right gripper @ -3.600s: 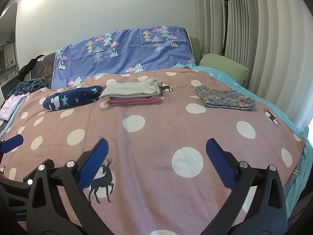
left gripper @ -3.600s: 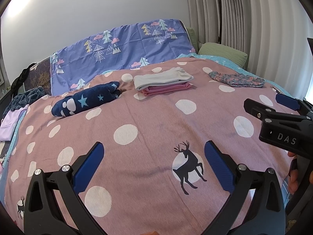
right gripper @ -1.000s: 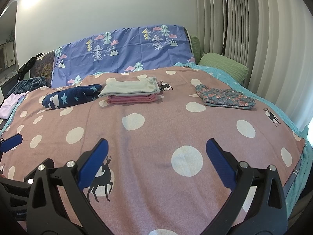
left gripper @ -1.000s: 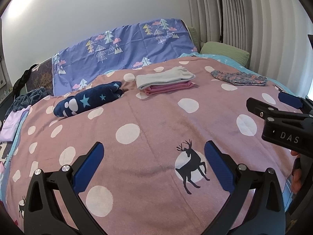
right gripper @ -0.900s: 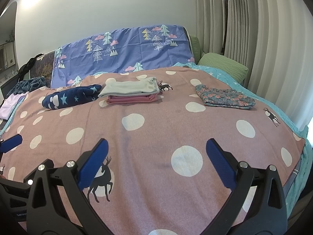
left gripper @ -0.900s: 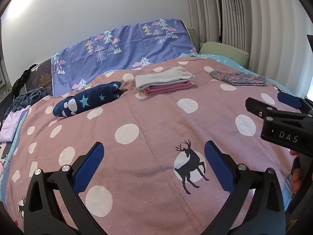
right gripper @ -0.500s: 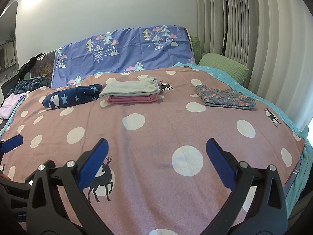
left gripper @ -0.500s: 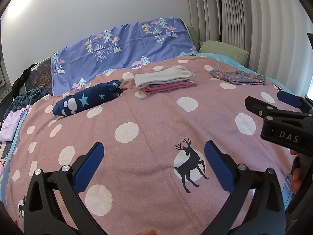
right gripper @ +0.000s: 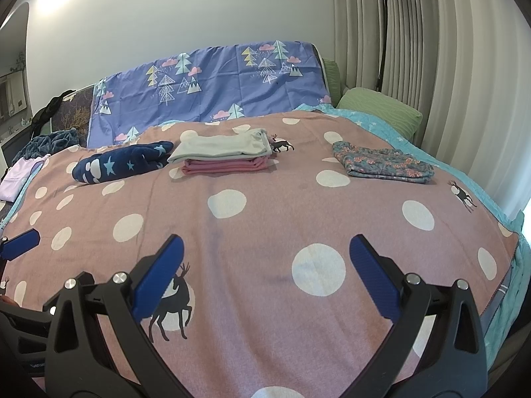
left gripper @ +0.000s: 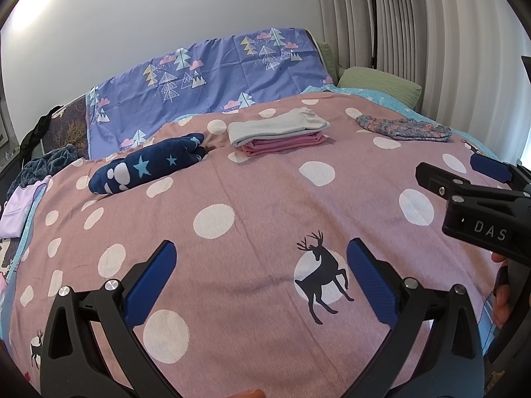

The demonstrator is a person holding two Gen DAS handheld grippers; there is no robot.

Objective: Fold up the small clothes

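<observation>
Nothing has moved: both the left claw (left gripper: 259,265) and right claw (right gripper: 265,262) hover wide open and empty over the bed's (right gripper: 265,232) near edge, folded clothes (right gripper: 222,154) lying toward its far edge, so reaching across might topple the stack

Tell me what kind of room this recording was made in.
Most likely a bedroom. A bed under a pink dotted blanket fills the view, with a green pillow at its far corner, a floor lamp by the curtains, and folded clothes laid out on top.
</observation>
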